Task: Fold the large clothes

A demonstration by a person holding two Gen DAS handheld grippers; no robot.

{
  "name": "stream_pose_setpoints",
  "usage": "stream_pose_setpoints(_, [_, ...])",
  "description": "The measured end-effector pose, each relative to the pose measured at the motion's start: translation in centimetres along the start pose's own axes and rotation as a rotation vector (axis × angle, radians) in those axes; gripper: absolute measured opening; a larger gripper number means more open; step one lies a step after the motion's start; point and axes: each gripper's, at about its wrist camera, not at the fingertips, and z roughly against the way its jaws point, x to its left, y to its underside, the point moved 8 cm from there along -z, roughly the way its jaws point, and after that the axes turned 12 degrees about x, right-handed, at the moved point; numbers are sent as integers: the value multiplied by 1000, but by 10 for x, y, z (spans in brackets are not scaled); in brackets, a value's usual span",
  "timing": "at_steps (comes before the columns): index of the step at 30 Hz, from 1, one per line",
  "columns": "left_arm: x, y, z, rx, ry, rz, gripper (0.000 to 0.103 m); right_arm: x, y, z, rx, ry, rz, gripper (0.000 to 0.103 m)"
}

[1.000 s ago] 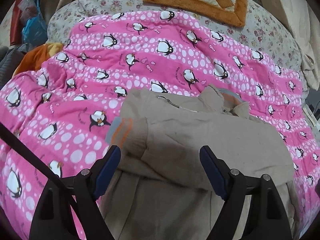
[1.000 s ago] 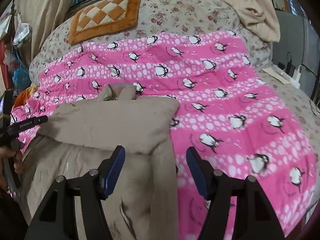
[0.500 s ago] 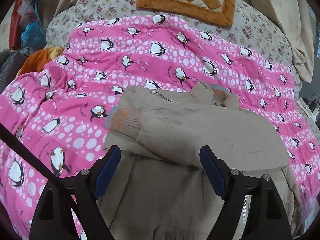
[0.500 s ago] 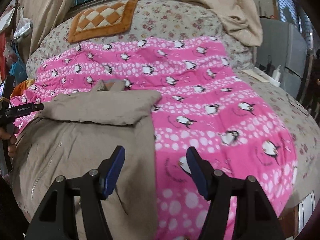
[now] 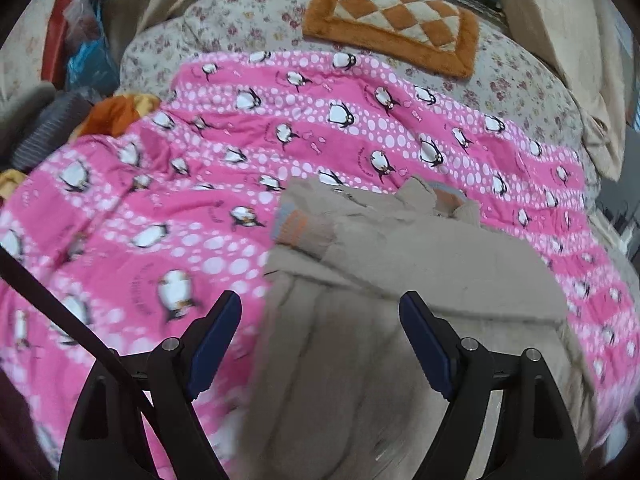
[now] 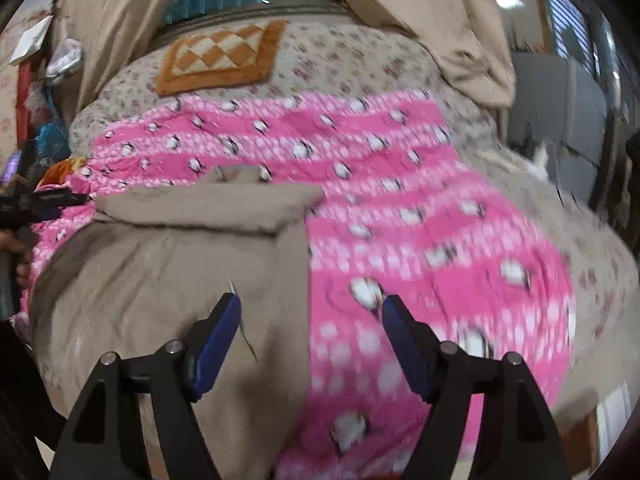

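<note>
A beige zip jacket [image 5: 400,280] lies on a pink penguin quilt [image 5: 160,208], both sleeves folded across its chest, a striped knit cuff [image 5: 296,228] at its left edge. My left gripper [image 5: 320,320] hangs open above the jacket's lower left side, nothing between its blue pads. In the right wrist view the jacket [image 6: 180,248] fills the left half. My right gripper [image 6: 312,324] hovers over the jacket's right edge and the quilt [image 6: 420,220]; its jaws are opening, holding nothing. The left gripper [image 6: 44,204] shows at the far left with a hand.
The quilt covers a bed with a floral sheet [image 5: 260,28]. An orange-and-cream checked cushion [image 5: 396,20] lies at the head. Beige curtains [image 6: 420,20] hang behind. Clutter and bags [image 5: 80,52] stand left of the bed. Grey furniture [image 6: 568,100] is on the right.
Both grippers have pulled back toward the jacket's lower part, so more of the bed shows. The right gripper's jaws stand wider than before. The jacket has not moved.
</note>
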Motion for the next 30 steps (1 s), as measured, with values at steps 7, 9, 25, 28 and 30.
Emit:
stream_pose_setpoints(7, [54, 50, 44, -23, -49, 20, 65, -38, 26, 10, 37, -106, -117, 76])
stream_pose_setpoints(9, [62, 77, 41, 0, -67, 19, 65, -39, 36, 2, 87, -136, -139, 76])
stream_pose_setpoints(25, [49, 183, 44, 161, 99, 47, 56, 74, 123, -60, 482, -296, 191, 60])
stream_pose_setpoints(28, [34, 194, 34, 227, 169, 5, 41, 73, 120, -55, 464, -253, 214, 20])
stream_pose_setpoints(30, [25, 203, 20, 296, 185, -16, 39, 68, 117, -46, 458, -271, 188, 15])
